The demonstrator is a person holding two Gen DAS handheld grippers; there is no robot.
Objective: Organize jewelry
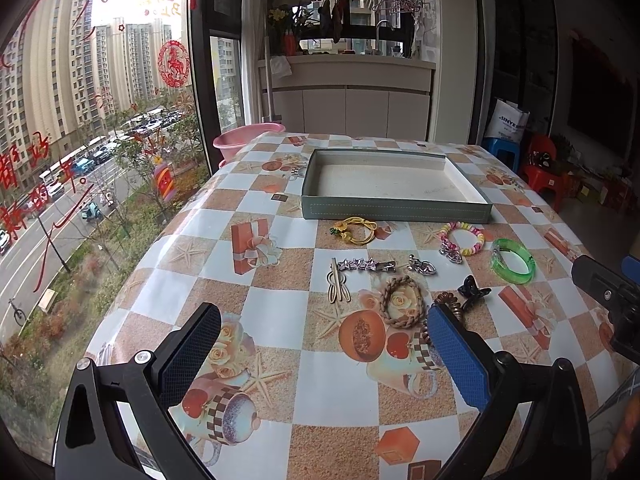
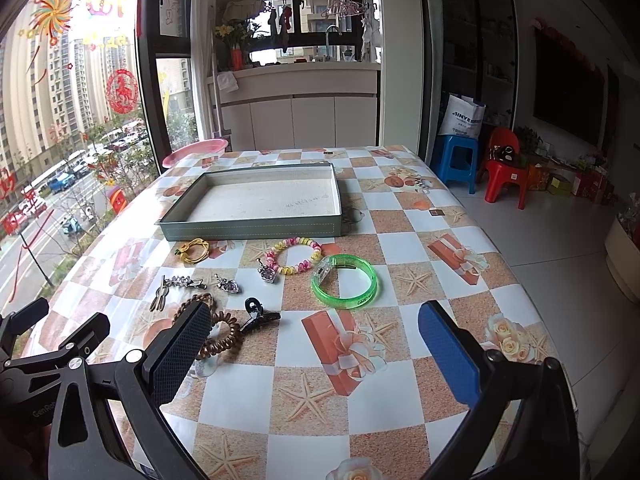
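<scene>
A shallow grey-green tray (image 1: 396,212) (image 2: 248,230) lies empty at the far middle of the table. In front of it lie a yellow hair tie (image 1: 355,230) (image 2: 194,250), a pastel coil bracelet (image 1: 462,237) (image 2: 295,256), a green bangle (image 1: 513,261) (image 2: 345,282), a silver star clip (image 1: 362,265) (image 2: 180,282), a heart charm (image 1: 422,266) (image 2: 229,286), a braided brown tie (image 1: 401,301), a black claw clip (image 1: 472,290) (image 2: 260,314) and a brown coil tie (image 2: 224,334). My left gripper (image 1: 324,340) and right gripper (image 2: 314,336) are open, empty, above the near table.
The table (image 1: 280,320) has a checkered patterned cloth. A pink basin (image 1: 244,140) sits past its far left corner by the window. Blue and red plastic stools (image 2: 480,164) stand on the floor to the right. The right gripper's body shows at the left view's right edge (image 1: 612,300).
</scene>
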